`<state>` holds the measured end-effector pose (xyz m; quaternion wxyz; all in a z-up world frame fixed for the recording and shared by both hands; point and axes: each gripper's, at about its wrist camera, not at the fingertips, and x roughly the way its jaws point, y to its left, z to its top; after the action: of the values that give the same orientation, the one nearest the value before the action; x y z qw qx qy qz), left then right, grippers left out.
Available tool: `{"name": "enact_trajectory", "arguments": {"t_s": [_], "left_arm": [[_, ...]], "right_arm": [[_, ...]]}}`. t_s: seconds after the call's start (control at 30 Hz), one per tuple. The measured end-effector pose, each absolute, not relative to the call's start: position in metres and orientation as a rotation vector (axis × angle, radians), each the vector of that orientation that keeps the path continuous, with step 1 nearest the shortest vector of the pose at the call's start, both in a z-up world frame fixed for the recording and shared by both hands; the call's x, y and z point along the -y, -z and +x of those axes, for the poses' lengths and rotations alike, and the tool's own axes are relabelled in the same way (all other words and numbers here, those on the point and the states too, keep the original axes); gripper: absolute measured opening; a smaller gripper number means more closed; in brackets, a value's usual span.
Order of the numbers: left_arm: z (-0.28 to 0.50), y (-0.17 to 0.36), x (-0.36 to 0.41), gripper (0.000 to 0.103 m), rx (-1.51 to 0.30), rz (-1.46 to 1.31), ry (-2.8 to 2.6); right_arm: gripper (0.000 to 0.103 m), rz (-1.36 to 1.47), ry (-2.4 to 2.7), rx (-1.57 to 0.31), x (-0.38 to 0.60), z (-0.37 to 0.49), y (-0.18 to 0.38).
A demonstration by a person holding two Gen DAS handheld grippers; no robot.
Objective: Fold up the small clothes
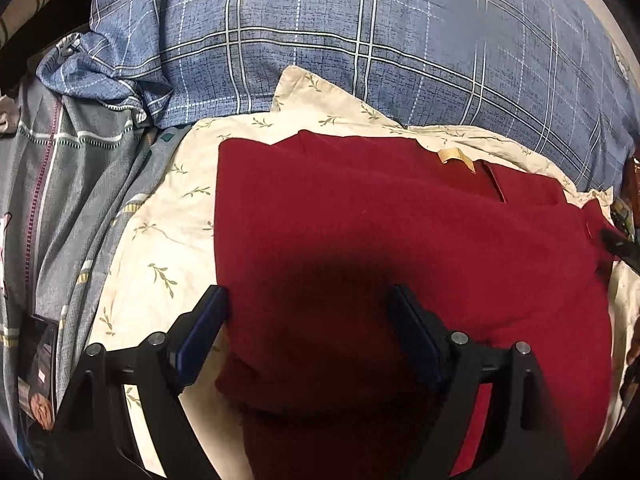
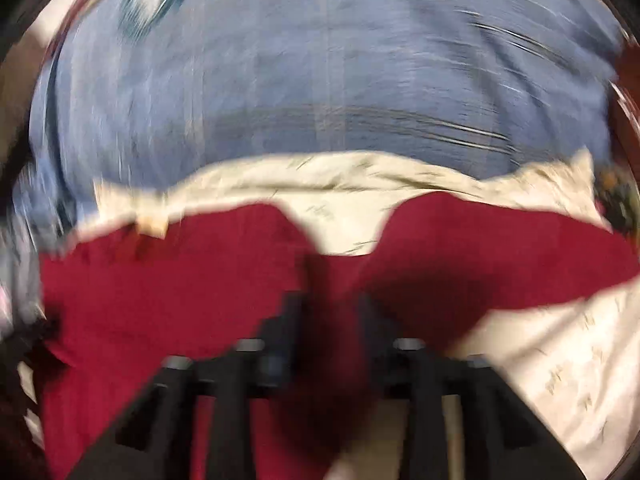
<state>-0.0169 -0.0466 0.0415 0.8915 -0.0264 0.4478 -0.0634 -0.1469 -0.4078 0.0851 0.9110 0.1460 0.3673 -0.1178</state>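
A dark red garment point(image 1: 360, 220) lies flat on a cream leaf-print sheet point(image 1: 160, 220), with a beige neck label point(image 1: 454, 157) at its far edge. My left gripper point(image 1: 308, 300) hovers over the garment's near left part. It is open, its blue pads point(image 1: 208, 320) stand wide apart and nothing is pinched. The right wrist view is blurred by motion. There the red garment point(image 2: 160, 280) spreads across the middle, with a notch of cream sheet point(image 2: 340, 224) at its far edge. My right gripper point(image 2: 332, 308) sits above the red cloth with a gap between its fingers.
A blue plaid duvet point(image 1: 360, 40) is bunched behind the sheet and fills the far half of both views point(image 2: 320, 80). A grey striped cloth point(image 1: 60, 180) lies to the left. A black part point(image 1: 618, 242) pokes in at the right edge over the garment.
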Motion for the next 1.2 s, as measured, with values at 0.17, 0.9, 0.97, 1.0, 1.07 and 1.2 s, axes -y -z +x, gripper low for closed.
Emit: {"name": "enact_trajectory", "arguments": {"t_s": [0.17,0.9,0.97,1.0,1.07,1.2], "left_arm": [[-0.017,-0.041,0.046,0.084,-0.938,-0.077,0.124],[-0.010,-0.035,0.048,0.087,-0.946,-0.065,0.113],[-0.009,-0.035,0.049,0.087,-0.945,-0.061,0.110],[-0.009,-0.035,0.050,0.087,-0.944,-0.056,0.108],[-0.009,-0.035,0.050,0.087,-0.943,-0.054,0.107],[-0.008,-0.034,0.050,0.088,-0.946,-0.057,0.107]], "right_arm": [[0.064,0.445,0.445,-0.725,0.489,-0.182,-0.091],[0.057,0.769,0.588,-0.589,0.611,-0.228,-0.070],[0.057,0.748,0.593,-0.569,0.613,-0.229,-0.074],[0.057,0.745,0.595,-0.585,0.616,-0.227,-0.072],[0.057,0.792,0.599,-0.624,0.626,-0.225,-0.064],[0.055,0.821,0.588,-0.618,0.634,-0.216,-0.054]]}}
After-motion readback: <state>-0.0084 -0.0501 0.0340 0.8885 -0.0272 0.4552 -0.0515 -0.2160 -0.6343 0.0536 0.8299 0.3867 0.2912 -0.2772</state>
